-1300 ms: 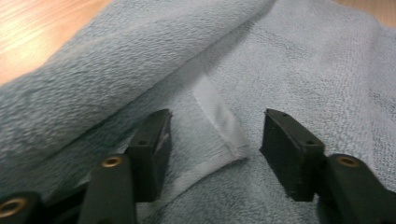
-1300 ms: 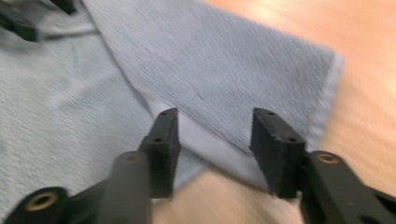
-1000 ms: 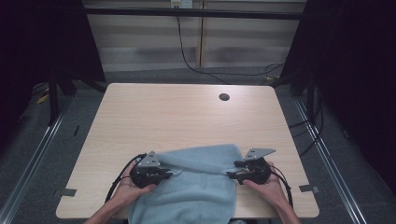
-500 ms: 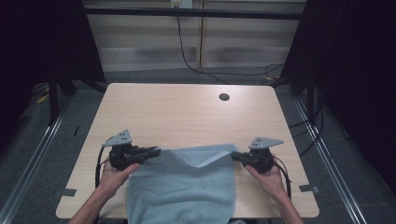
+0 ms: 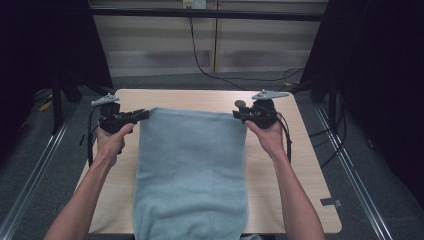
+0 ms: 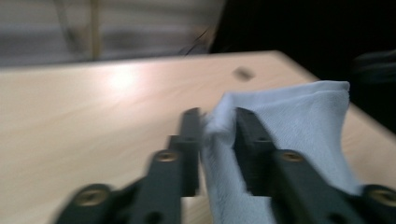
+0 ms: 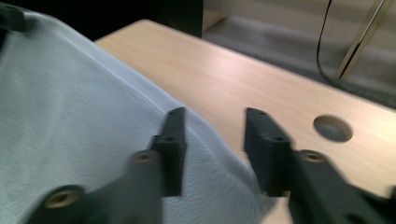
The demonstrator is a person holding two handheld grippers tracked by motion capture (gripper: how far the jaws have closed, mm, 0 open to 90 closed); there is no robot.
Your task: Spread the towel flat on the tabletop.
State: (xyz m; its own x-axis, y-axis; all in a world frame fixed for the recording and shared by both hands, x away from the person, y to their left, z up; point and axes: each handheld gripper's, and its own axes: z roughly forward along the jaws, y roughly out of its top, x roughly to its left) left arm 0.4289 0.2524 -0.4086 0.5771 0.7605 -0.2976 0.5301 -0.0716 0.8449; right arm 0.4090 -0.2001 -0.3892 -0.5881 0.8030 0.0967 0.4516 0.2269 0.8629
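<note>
The left tool point(image 5: 142, 114) holds the far-left corner of the pale blue towel point(image 5: 192, 170). In the left gripper view that corner point(image 6: 219, 116) is bunched between its two black jaws, which have just been opening and stand partly apart; the cloth fills the gap and touches both of them, though whether they press it cannot be told for sure.

The right tool point(image 5: 239, 116) sits at the towel's far-right corner. In the right gripper view its jaws have just been opening too — they stand clearly apart, with the cloth point(image 7: 93, 126) lying under and beside the left jaw and bare table point(image 7: 261, 79) showing through the gap, so nothing is pinched there.

The towel is stretched flat between the two tools, its far edge straight and lifted off the table point(image 5: 300, 165), the rest draping toward the near edge and hanging over it — smooth, with few folds. A small round hole point(image 7: 332, 128) in the table lies just beyond the right tool.
</note>
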